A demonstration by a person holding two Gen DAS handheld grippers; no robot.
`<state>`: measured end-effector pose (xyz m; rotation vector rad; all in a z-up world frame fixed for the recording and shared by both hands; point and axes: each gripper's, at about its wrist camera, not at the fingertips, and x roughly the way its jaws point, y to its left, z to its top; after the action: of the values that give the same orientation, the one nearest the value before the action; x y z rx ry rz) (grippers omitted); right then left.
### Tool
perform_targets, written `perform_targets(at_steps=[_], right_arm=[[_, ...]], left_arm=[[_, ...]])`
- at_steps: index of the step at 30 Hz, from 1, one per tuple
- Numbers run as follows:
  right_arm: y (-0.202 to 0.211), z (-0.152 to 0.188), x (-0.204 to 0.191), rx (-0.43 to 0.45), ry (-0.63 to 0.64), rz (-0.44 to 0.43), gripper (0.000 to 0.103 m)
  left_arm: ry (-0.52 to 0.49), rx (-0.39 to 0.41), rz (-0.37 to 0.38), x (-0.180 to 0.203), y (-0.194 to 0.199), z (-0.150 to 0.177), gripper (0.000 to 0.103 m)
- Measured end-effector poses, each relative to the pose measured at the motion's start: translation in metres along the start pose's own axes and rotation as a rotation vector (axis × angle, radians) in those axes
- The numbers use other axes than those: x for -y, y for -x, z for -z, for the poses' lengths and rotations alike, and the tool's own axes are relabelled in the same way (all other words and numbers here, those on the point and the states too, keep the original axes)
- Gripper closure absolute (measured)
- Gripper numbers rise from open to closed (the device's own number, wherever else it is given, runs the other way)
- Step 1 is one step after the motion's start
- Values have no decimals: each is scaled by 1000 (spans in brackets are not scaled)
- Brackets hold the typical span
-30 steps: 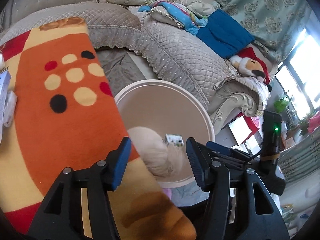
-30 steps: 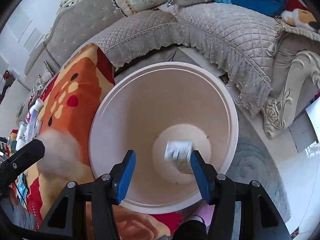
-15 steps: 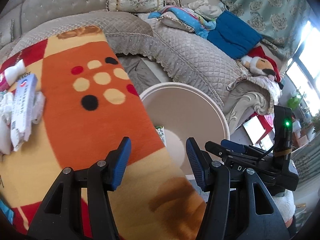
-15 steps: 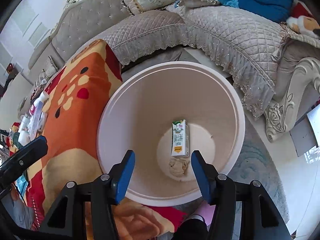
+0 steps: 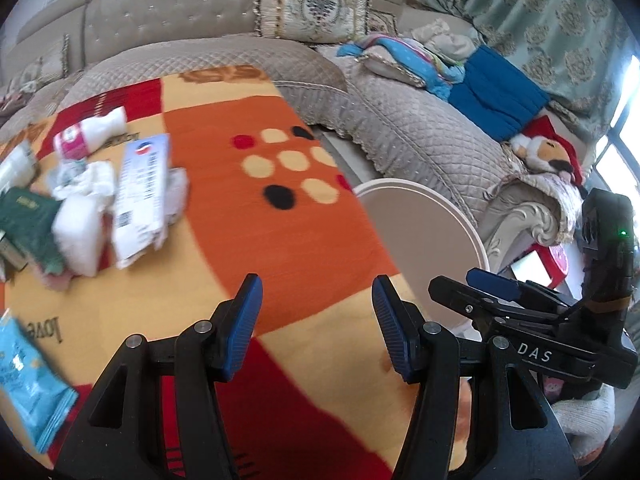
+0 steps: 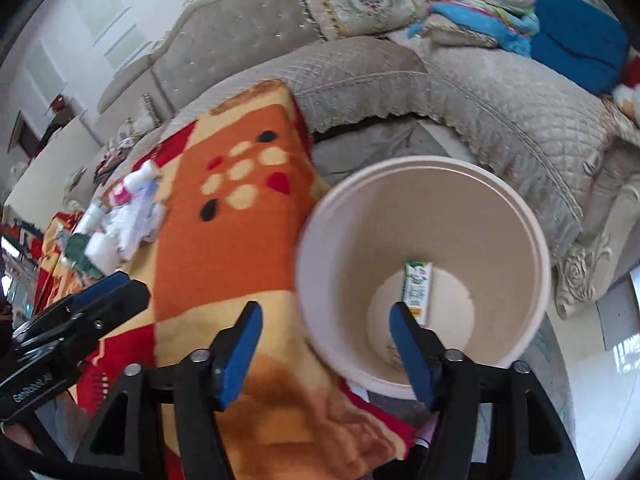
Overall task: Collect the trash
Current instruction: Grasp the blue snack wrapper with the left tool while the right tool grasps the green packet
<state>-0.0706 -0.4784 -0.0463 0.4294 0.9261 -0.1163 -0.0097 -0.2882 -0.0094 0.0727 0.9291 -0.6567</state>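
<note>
Our right gripper (image 6: 324,344), jaws opening and empty, hangs above the bin (image 6: 532,240) where the carton (image 6: 417,286) lies; our left gripper (image 5: 316,322) gapes, empty, well short of the trash pile (image 5: 120,196).

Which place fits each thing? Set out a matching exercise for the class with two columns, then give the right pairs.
Things:
1. milk carton
2. blue snack packet
3. plush toy
4. patterned cushion

Places:
A. leaning on the sofa back
B. inside the pale bin
C. on the sofa arm
D. on the orange blanket, near the left hand-held gripper

Pairs: 1-B, 2-D, 3-C, 4-A
</note>
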Motion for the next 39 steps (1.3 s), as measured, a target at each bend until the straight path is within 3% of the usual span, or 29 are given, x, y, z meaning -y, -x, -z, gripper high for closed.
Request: perform_targets(at_steps=[26, 29, 33, 39], right_arm=[[-55, 7, -174, -109, 292, -200, 33], [-62, 7, -186, -123, 302, -215, 33], [-67, 8, -195, -140, 313, -230, 32], [-65, 5, -210, -132, 358, -250, 31]], left_arm=[[283, 31, -148, -185, 100, 66, 47], [314, 20, -140, -201, 110, 80, 46], [370, 19, -120, -214, 110, 94, 38], [451, 22, -98, -229, 92, 95, 37]])
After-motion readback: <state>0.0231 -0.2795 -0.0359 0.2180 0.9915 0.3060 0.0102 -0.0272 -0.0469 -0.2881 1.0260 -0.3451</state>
